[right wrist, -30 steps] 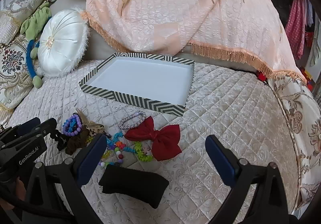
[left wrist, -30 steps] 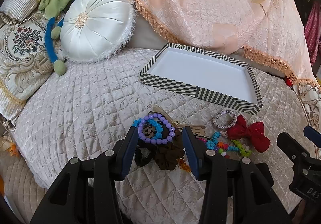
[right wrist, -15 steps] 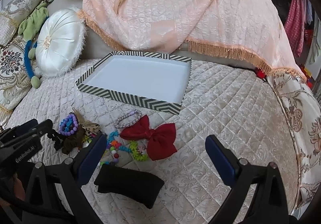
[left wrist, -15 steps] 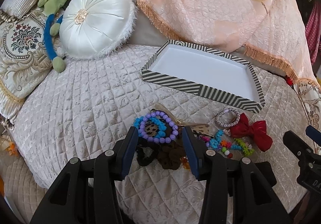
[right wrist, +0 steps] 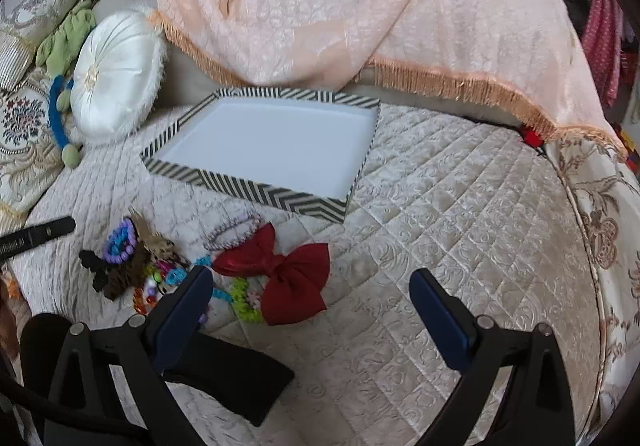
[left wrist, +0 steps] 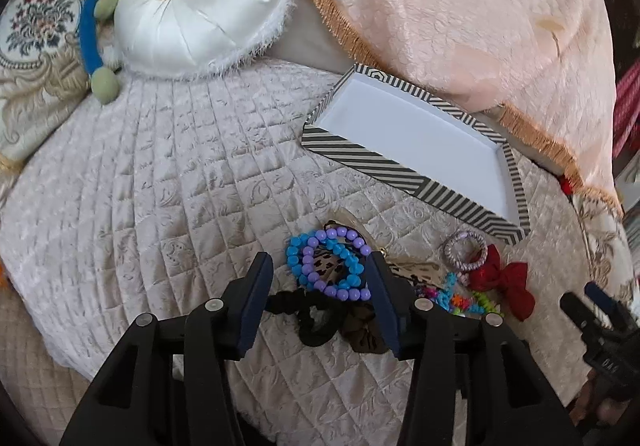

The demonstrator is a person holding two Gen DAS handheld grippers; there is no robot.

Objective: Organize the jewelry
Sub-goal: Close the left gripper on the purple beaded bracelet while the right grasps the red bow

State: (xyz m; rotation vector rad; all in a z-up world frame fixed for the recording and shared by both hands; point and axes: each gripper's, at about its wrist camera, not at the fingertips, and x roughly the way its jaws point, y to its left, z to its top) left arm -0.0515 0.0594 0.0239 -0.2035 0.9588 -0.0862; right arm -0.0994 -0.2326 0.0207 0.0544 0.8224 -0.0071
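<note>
A heap of jewelry lies on the quilted cover in front of a white tray with a black-and-white striped rim (left wrist: pixel 400 162) (right wrist: pixel 248 190). My left gripper (left wrist: pixel 318 266) hovers over the heap with its jaws opening. A purple bead bracelet (left wrist: pixel 308 266) and a blue one (left wrist: pixel 296 246) show between its fingers, not pressed by the pads. A black scrunchie (left wrist: pixel 316 322) lies just below. My right gripper (right wrist: pixel 311 278) stands wide open around a red bow (right wrist: pixel 288 270). A lilac bracelet (right wrist: pixel 234 232) and colourful beads (right wrist: pixel 240 294) lie beside the bow.
A black pad (right wrist: pixel 232 378) lies under the right gripper's left finger. Behind the tray hangs a peach fringed throw (left wrist: pixel 460 6). At the far left sit a round white cushion (left wrist: pixel 200 2), a green and blue plush toy (left wrist: pixel 90 34) and embroidered pillows (right wrist: pixel 24 118).
The left gripper has come closer to the bead bracelets, rolled a little, and its jaws stand wider. The right gripper has moved toward the red bow, which now lies between its fingers.
</note>
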